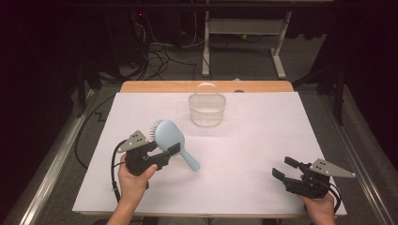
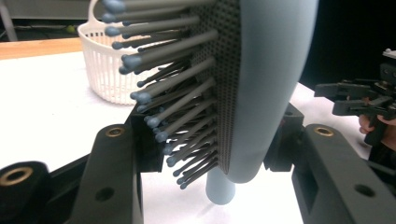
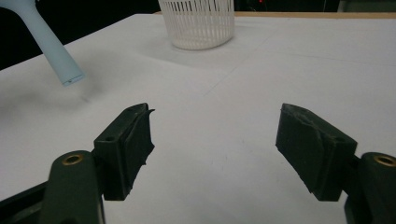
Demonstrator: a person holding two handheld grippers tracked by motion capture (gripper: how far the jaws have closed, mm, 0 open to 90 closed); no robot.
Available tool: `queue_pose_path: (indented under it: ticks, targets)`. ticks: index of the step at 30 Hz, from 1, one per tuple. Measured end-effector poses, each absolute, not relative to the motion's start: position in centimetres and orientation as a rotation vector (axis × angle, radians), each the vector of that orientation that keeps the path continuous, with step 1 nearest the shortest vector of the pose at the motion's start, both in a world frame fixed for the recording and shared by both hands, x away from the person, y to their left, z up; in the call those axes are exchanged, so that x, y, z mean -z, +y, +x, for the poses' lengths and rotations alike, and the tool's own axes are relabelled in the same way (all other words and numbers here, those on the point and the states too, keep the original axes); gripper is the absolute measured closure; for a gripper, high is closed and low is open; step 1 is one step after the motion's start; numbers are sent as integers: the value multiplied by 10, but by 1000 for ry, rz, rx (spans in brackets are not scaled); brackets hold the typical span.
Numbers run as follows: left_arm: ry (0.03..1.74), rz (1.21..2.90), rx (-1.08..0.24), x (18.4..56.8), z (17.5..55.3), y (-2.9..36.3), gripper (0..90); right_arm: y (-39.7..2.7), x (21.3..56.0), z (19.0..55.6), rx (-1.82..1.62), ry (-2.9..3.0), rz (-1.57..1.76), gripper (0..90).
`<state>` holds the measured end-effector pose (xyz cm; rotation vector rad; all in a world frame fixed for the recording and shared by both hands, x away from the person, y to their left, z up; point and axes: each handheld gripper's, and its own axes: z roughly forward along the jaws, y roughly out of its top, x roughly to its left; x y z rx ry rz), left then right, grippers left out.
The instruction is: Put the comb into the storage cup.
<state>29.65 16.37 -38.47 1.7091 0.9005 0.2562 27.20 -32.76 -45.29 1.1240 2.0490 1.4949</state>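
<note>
White table (image 1: 244, 154) bare between grippers

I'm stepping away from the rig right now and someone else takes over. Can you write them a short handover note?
Left gripper: shut on the head of the light blue hairbrush, held off the table, handle pointing down and right.
Right gripper: open, nothing between its jaws, low over the white table cover near the right front.
White basket: upright at the far middle, looks empty.
Done: brush picked up.
Left: probably setting the brush in the basket.
</note>
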Motion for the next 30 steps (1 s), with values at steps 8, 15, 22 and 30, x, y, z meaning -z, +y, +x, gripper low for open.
queue_pose_path:
  ticks: [8,15,22,30]
  targets:
    - [925,1693,-269,382,304,170,511,-329,453,270,-1503,2036,1116,275]
    - [933,1672,-268,380,314,169,511,-327,453,270,-1501,2033,1103,275]
    - [938,1678,-269,377,322,166,511,-326,453,271,-1495,2045,1092,273]
    - [934,1688,-273,375,326,164,511,-326,453,270,-1499,2040,1091,273]
